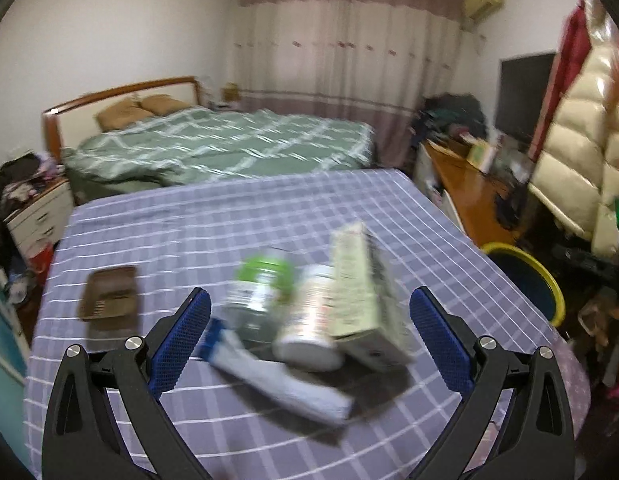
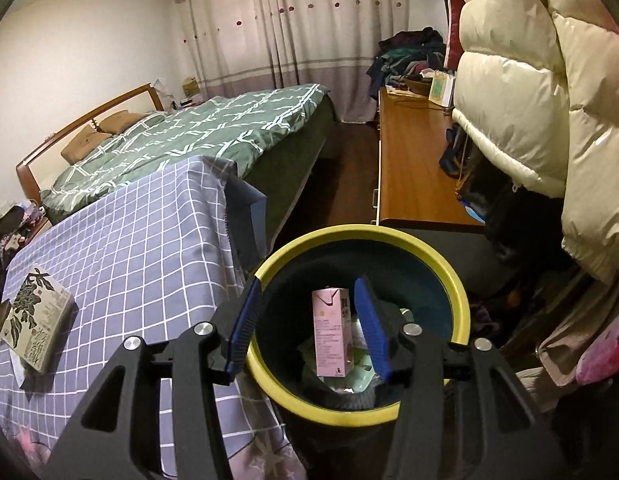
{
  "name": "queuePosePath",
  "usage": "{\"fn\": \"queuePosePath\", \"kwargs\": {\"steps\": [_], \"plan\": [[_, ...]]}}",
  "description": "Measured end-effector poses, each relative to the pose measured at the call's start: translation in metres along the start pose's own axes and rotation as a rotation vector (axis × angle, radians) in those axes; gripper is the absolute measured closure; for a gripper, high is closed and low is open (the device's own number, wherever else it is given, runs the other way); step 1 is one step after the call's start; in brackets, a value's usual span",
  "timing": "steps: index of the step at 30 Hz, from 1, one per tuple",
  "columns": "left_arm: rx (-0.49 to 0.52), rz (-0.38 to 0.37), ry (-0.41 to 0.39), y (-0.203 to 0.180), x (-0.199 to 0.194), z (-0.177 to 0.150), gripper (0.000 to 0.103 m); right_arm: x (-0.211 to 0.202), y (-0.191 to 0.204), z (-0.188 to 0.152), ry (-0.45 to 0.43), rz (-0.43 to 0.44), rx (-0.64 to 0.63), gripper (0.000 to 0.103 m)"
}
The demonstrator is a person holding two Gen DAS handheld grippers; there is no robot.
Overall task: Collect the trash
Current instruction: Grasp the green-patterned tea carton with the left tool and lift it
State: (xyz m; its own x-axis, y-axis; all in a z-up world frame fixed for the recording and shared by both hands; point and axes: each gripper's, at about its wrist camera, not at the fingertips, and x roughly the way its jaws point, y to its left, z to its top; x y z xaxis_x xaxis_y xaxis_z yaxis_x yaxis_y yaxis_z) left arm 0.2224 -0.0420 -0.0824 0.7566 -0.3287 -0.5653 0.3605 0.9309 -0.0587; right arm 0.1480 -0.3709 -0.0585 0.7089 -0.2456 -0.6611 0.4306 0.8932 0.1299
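In the left wrist view several pieces of trash lie blurred on the checked tablecloth [image 1: 229, 220]: a green-labelled bottle [image 1: 261, 288], a white can [image 1: 309, 320], a leaf-printed box [image 1: 361, 292] and a blue-and-white tube [image 1: 277, 380]. My left gripper [image 1: 309, 294] hangs open and wide just in front of them, touching none. In the right wrist view my right gripper [image 2: 308, 282] is open above the yellow-rimmed bin [image 2: 349, 236]. A pink carton [image 2: 331, 332] stands inside the bin on other trash, free of the pads. The leaf-printed box [image 2: 35, 320] also shows at far left.
A brown tray [image 1: 109, 300] lies on the table's left part. The bin [image 1: 545, 280] stands off the table's right corner. Behind are a green bed [image 1: 229, 144], a wooden desk [image 2: 413, 168] and a hanging cream puffer jacket [image 2: 529, 100].
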Motion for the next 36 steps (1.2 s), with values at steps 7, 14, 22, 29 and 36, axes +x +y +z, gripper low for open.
{"fn": "queuePosePath", "kwargs": {"steps": [7,14,22,29,36], "plan": [[0.141,-0.013,0.051,-0.046,0.021,0.002,0.005,0.002,-0.008,-0.002,0.005,0.013,0.016,0.057],[0.267,0.064,0.092,-0.081,0.042,0.007,0.005,0.01,-0.01,-0.006,0.023,0.031,0.023,0.057],[0.365,0.218,0.192,-0.106,0.077,0.006,0.005,0.014,-0.01,-0.005,0.032,0.047,0.023,0.057],[0.389,0.271,0.213,-0.108,0.092,0.002,0.005,0.015,-0.01,-0.006,0.034,0.048,0.027,0.056],[0.377,0.298,0.208,-0.105,0.098,0.002,0.023,0.016,-0.01,-0.008,0.041,0.057,0.021,0.056]]}}
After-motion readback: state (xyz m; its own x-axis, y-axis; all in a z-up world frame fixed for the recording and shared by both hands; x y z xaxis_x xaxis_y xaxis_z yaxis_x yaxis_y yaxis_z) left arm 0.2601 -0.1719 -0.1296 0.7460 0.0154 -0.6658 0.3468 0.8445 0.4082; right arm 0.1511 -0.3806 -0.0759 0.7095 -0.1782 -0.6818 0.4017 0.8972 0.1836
